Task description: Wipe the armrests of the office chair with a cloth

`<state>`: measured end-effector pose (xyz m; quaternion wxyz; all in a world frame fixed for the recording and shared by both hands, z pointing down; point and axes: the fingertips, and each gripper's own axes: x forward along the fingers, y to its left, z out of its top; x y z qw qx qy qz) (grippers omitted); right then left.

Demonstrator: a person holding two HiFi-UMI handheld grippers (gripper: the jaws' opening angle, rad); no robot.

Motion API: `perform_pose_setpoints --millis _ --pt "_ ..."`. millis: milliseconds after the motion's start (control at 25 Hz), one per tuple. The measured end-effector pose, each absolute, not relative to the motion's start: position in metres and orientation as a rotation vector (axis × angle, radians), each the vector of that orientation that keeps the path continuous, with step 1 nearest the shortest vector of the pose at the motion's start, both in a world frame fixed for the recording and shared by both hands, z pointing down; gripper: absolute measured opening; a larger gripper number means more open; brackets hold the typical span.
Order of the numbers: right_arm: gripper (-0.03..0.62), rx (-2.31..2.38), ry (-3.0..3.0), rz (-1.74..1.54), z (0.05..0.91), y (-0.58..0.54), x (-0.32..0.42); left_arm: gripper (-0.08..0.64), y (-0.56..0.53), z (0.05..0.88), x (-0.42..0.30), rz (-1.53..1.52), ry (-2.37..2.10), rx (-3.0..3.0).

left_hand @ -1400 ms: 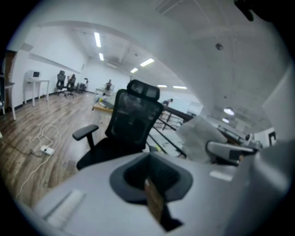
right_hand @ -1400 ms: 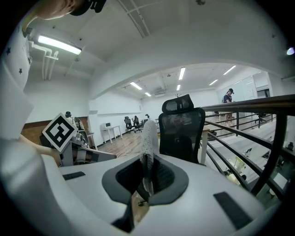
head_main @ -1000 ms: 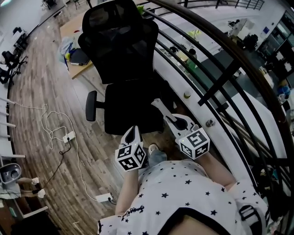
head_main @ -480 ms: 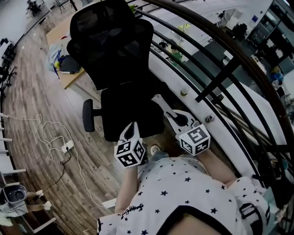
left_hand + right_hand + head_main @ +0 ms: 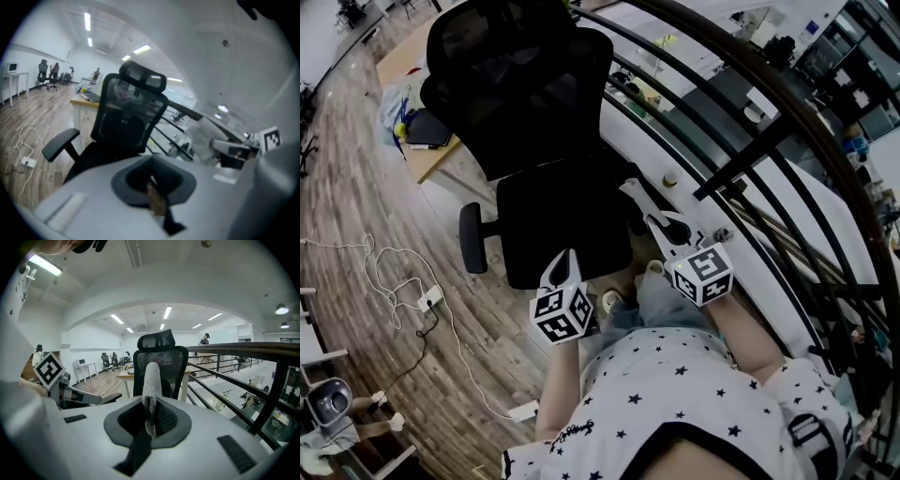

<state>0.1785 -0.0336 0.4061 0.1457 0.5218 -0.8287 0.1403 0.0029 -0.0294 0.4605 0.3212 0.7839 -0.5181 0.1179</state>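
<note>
I draw nearer the office chair (image 5: 534,112), right tongs (image 5: 150,413) pinching the cloth (image 5: 151,380), left tongs (image 5: 152,187) closed and empty, armrests still unwiped.

head view: from high up, looks steeply down on the chair (image 5: 525,94), the floor (image 5: 366,187) and the railing (image 5: 750,131) | left gripper view: low, close to the seat, looks up at the chair back | right gripper view: faces the chair back, level, railing on its right | all three see: the chair
</note>
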Motion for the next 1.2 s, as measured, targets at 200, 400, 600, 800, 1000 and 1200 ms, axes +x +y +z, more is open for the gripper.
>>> perform_pose_setpoints --millis 200,400,600,800,1000,1200 --pt "0.026 1.509 -2.362 0.427 0.422 -0.059 0.198 0.008 -0.034 0.473 0.006 0.34 -1.377 2.024" --pt "0.026 1.483 -2.34 0.434 0.442 -0.097 0.219 0.008 -0.05 0.483 0.014 0.359 -1.403 1.985" --pt "0.026 1.44 -2.325 0.436 0.464 -0.127 0.241 0.008 -0.062 0.495 0.027 0.369 -1.431 1.927" --pt "0.026 1.394 -2.298 0.427 0.492 -0.156 0.255 0.008 -0.071 0.51 0.044 0.386 -1.435 1.888" --pt "0.026 1.326 -2.252 0.381 0.525 -0.188 0.263 0.008 -0.086 0.523 0.062 0.414 -1.414 1.873" --pt "0.026 1.209 -2.235 0.37 0.566 -0.21 0.257 0.008 -0.096 0.54 0.071 0.438 -1.394 1.851"
